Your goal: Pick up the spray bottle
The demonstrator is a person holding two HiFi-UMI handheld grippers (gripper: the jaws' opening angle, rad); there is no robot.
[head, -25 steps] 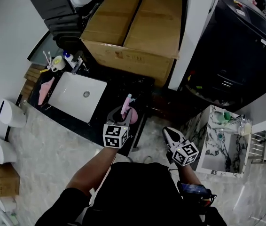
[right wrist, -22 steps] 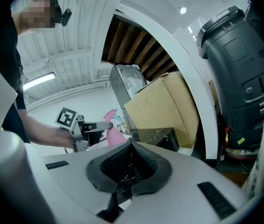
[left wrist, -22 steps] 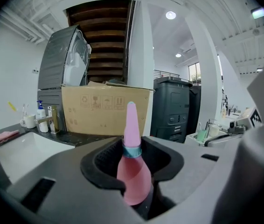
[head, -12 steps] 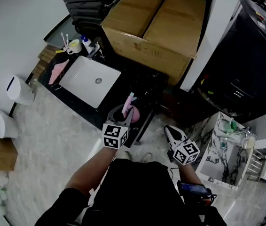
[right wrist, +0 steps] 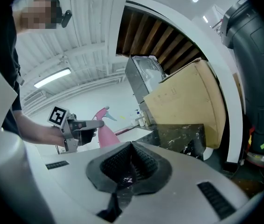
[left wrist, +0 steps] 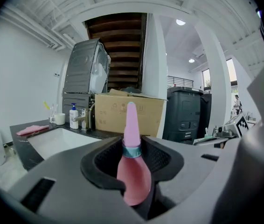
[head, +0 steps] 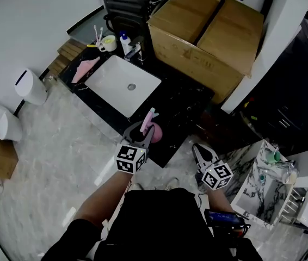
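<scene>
Sink [head: 113,79] drifts toward eleven o'clock while the left gripper [head: 141,134] pinches the pink spray bottle [head: 149,125] by its body, nozzle at twelve, upright against spills. Right gripper [head: 199,152] is pressed together, empty.

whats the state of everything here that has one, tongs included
left tongs, shut on the spray bottle
spray bottle, held, nozzle end up
right tongs, shut, nothing between them
cardboard box, top flaps closed
sink, basin empty
</scene>
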